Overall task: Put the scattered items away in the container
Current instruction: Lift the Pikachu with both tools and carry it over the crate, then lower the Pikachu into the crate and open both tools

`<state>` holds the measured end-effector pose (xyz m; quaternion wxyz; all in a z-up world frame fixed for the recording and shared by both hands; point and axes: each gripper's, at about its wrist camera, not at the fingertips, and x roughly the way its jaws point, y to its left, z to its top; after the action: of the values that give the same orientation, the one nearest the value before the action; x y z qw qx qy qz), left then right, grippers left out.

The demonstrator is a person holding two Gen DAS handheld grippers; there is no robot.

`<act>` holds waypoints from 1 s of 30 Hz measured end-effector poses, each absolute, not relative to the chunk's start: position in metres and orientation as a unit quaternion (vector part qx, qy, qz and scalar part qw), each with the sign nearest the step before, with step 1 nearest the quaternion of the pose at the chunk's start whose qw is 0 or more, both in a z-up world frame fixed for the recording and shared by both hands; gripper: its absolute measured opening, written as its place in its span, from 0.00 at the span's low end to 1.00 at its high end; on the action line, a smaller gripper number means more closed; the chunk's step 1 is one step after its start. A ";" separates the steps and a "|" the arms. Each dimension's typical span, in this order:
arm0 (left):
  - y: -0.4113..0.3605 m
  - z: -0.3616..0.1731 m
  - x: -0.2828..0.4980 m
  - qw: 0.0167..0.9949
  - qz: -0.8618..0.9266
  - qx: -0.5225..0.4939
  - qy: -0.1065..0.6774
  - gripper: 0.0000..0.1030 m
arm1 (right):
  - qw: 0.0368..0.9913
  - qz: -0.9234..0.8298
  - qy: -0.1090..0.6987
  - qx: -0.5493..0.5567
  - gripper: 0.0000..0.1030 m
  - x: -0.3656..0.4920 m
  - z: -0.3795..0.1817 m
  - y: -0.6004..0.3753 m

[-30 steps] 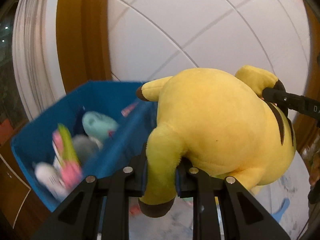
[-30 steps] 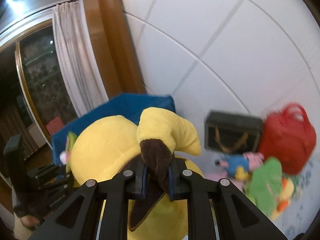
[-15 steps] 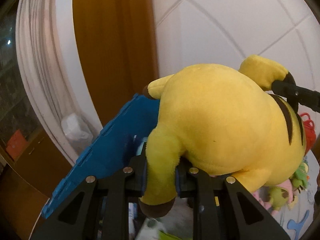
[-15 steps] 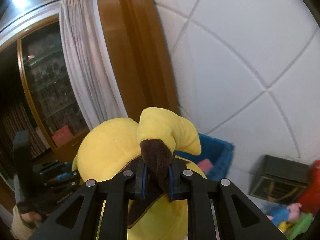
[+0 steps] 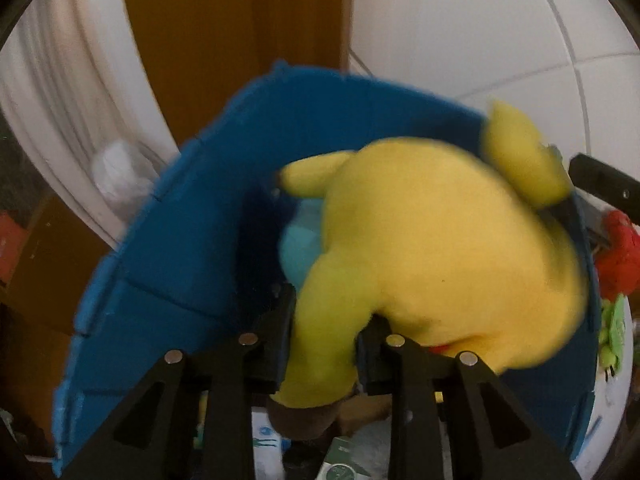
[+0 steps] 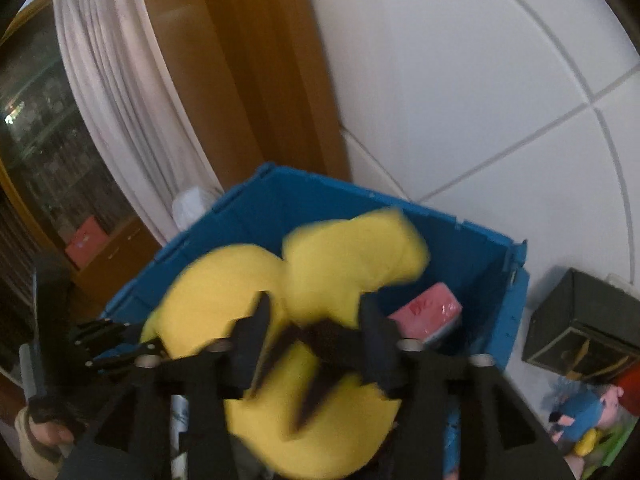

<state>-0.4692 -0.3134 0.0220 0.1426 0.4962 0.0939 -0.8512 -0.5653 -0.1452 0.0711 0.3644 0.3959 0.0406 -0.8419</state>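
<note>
Left gripper (image 5: 324, 344) jaws have just been opening, plush (image 5: 440, 248) limb between them (pads touching). Right gripper (image 6: 312, 332) has just been opening too, clear of the ear, plush over the blue bin (image 6: 472, 240)

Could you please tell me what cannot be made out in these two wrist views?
- Left wrist: most of the blue bin's contents, hidden behind the blurred yellow plush.
- Right wrist: the plush's face, turned away and smeared by motion.
- Right wrist: the print on the pink packet, too blurred to read.
</note>
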 end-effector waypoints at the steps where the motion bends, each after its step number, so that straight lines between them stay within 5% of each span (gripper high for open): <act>1: -0.309 0.016 -0.473 0.143 -0.845 0.507 0.086 0.26 | 0.361 -0.841 0.048 0.399 0.51 -0.566 0.067 -0.147; 5: -0.307 0.015 -0.474 0.150 -0.848 0.503 0.080 0.29 | 0.350 -0.842 0.064 0.406 0.76 -0.569 0.056 -0.151; 11: -0.319 0.007 -0.470 0.143 -0.839 0.515 0.101 0.30 | 0.344 -0.845 0.075 0.403 0.97 -0.561 0.054 -0.148; 19: -0.312 0.008 -0.448 0.120 -0.828 0.540 0.094 0.32 | 0.348 -0.851 0.093 0.382 0.99 -0.532 0.072 -0.141; 21: -0.308 0.013 -0.435 0.113 -0.829 0.539 0.093 0.46 | 0.348 -0.851 0.098 0.380 0.99 -0.524 0.074 -0.141; 23: -0.306 0.020 -0.422 0.114 -0.836 0.528 0.092 0.85 | 0.350 -0.850 0.097 0.382 0.99 -0.519 0.073 -0.140; 25: -0.302 0.029 -0.405 0.127 -0.847 0.510 0.083 0.93 | 0.353 -0.849 0.094 0.383 0.99 -0.513 0.072 -0.141; 30: -0.294 0.035 -0.377 0.133 -0.855 0.493 0.088 0.93 | 0.362 -0.846 0.091 0.380 0.99 -0.494 0.072 -0.141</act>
<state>-0.3768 -0.2940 0.0350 0.1326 0.4928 0.0881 -0.8555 -0.4943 -0.1410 0.0722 0.3622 0.3796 0.0911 -0.8464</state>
